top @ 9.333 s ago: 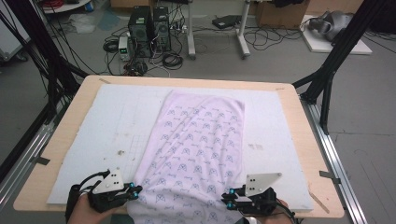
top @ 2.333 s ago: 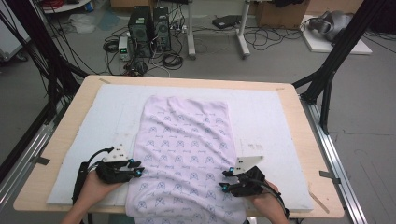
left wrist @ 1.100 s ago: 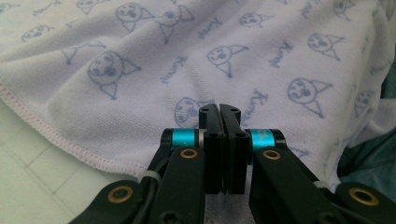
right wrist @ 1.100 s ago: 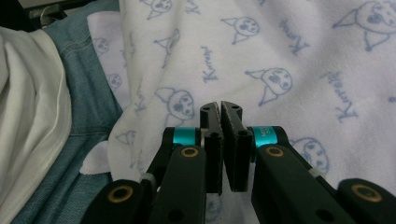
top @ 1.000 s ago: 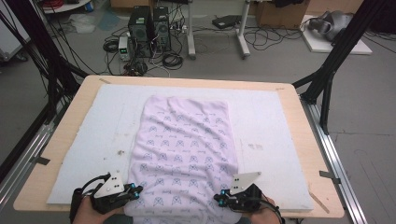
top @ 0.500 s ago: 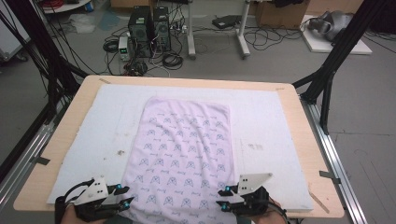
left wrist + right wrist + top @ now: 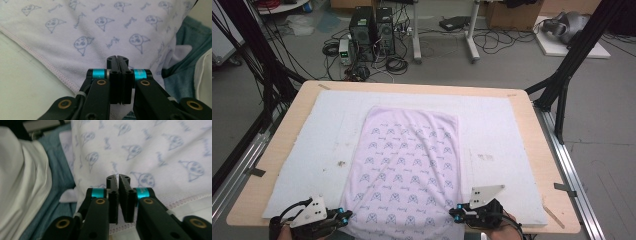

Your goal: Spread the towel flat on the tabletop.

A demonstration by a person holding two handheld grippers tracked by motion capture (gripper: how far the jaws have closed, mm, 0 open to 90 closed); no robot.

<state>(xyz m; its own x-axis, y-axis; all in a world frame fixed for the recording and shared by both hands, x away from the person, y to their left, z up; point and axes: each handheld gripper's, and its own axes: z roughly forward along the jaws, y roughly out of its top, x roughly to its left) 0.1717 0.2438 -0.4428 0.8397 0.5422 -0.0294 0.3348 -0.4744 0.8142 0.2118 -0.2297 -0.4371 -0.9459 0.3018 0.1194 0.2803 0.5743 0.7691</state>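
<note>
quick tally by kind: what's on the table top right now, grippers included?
Patterned cloth: 1
White mat under it: 1
Grippers, left gripper and right gripper, each at a near corner of the cloth: 2
Total: 4

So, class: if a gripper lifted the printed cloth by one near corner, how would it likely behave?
The printed cloth would probably flop and drape, not hold its shape: its near end already hangs limp over the table edge. It looks thin and stitched at the hem, so likely light. Pushed, it would probably wrinkle rather than slide whole, since it lies on a textured white mat.
</note>
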